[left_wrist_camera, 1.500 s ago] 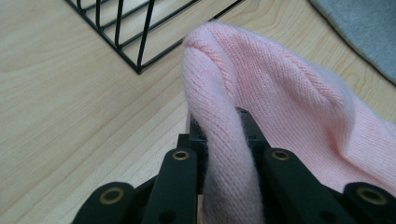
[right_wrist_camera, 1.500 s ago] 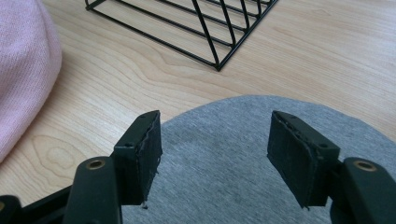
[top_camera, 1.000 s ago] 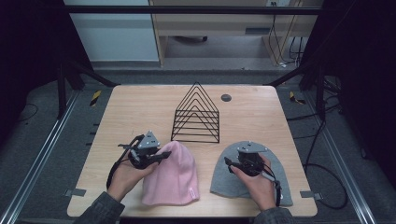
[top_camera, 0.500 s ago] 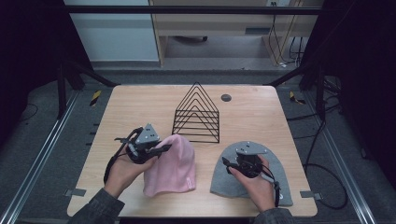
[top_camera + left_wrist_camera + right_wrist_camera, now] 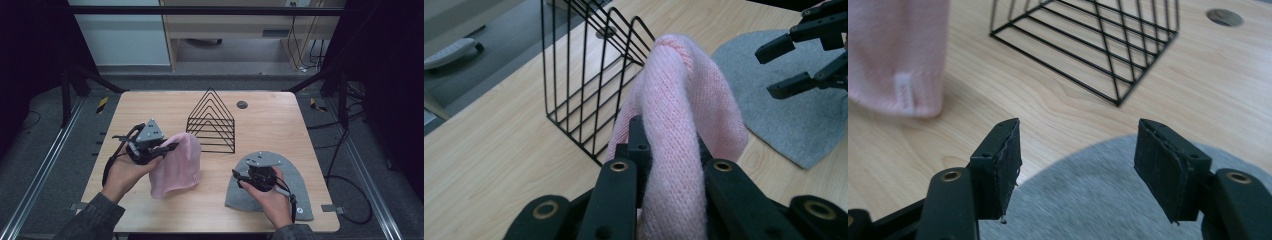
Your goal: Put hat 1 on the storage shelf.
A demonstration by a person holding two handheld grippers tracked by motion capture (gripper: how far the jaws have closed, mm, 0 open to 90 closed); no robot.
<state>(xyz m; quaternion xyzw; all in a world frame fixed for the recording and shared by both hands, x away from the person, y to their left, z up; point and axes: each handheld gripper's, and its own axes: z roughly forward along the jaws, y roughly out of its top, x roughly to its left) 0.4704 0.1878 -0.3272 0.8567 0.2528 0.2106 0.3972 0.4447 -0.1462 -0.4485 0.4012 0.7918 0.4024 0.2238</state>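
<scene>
The left gripper [image 5: 167, 148] is clamped on the pink knit beanie [image 5: 176, 165], its crown pinched between the jaws and its brim hanging down to the table [image 5: 150, 110]. That grip takes only a fold of soft knit, so the beanie could slip free or drag along the wood if pulled sideways. Just beyond it stands the black wire rack [image 5: 212, 122], whose rods could snag the yarn. Further right, the right gripper [image 5: 239, 178] hovers with jaws apart, holding nothing, over the grey beanie [image 5: 295, 192] lying flat near the table's front edge.
</scene>
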